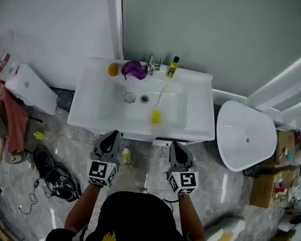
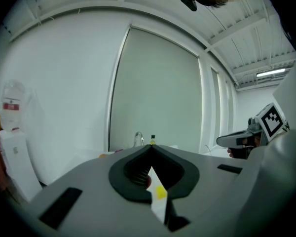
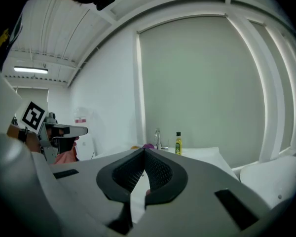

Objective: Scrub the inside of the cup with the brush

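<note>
A purple cup [image 1: 134,70] lies on the back ledge of the white sink [image 1: 200,124], just left of the faucet [image 1: 150,64]. The brush [image 1: 156,115], with a yellow head and a white handle, lies in the basin. My left gripper [image 1: 112,136] and right gripper [image 1: 176,147] hover side by side in front of the sink's front edge, both shut and empty. In the left gripper view the left gripper [image 2: 151,145] points at the faucet [image 2: 138,138], and the brush's yellow head [image 2: 160,192] shows through the gap under its jaws. The right gripper [image 3: 143,150] faces the cup [image 3: 148,145].
A yellow bottle [image 1: 172,67] stands right of the faucet and an orange object [image 1: 113,69] left of the cup. A white toilet [image 1: 246,134] stands to the right, with cardboard boxes [image 1: 273,179] behind it. Shoes and cables [image 1: 55,177] lie on the floor at left.
</note>
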Tool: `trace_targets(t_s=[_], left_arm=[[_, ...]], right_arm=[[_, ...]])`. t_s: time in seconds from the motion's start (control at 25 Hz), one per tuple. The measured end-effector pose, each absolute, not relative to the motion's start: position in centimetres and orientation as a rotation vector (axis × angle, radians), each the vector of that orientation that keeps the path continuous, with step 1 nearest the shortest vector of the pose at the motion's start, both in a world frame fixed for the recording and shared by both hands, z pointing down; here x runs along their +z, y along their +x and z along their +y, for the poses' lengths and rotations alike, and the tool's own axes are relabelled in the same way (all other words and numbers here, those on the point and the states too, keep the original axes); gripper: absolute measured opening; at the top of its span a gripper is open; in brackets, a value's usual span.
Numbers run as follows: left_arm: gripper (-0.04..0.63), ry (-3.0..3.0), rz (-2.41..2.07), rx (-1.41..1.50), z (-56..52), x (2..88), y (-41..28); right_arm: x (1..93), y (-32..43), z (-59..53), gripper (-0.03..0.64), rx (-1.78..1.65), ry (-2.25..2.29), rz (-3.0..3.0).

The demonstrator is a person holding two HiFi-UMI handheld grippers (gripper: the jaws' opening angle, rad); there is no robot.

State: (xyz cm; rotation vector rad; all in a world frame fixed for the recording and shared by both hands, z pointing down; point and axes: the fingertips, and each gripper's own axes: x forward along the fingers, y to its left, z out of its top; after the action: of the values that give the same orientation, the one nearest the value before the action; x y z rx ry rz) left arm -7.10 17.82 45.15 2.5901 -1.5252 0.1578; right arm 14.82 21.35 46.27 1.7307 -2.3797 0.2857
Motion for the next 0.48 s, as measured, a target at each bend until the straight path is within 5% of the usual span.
trace_targets(t_s=[0.48], left_arm=[[0.017,2.587,-1.341,0.243,-2.2,51.3,-9.7]], right_arm=[[49.2,12.3,4.0,0.028,0.375,1.776,-2.191]])
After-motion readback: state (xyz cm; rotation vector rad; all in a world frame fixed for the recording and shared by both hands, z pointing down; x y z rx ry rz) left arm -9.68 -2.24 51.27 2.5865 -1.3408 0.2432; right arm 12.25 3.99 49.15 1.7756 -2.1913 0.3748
